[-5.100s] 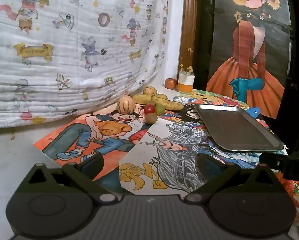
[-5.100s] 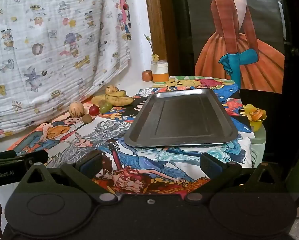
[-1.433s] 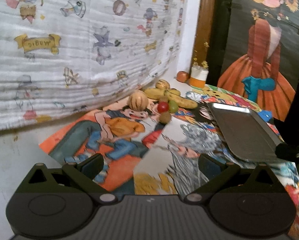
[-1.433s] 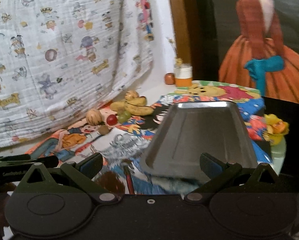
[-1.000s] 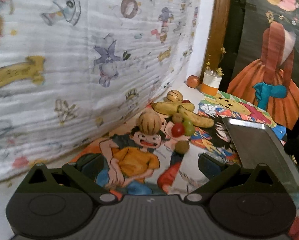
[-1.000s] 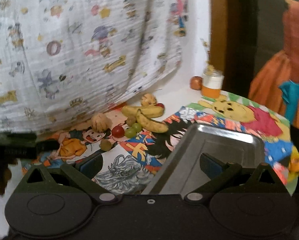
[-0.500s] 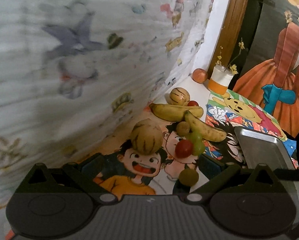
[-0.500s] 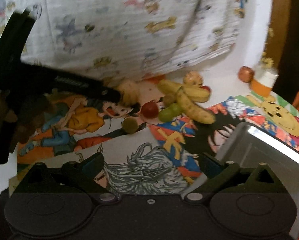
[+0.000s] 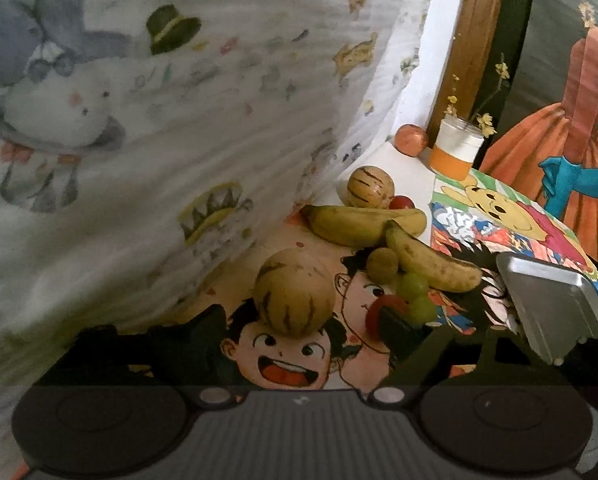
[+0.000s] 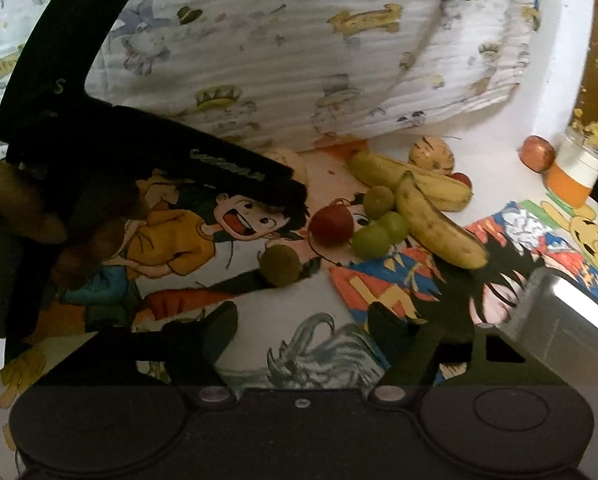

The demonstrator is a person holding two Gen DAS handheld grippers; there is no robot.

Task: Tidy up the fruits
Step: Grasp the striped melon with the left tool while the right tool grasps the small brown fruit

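The left gripper [image 9: 299, 336], jaws open, has been brought up to the melon [image 9: 295, 292] at centre frame; contact apparently not made. The right gripper [image 10: 303, 332] is open, empty. The tray [image 9: 547, 300] holds nothing.

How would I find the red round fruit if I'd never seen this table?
Find the two bananas near the cartoon-print cloth. In front sit two green grapes, and the red fruit touches them on the left; it's the only big red one there.
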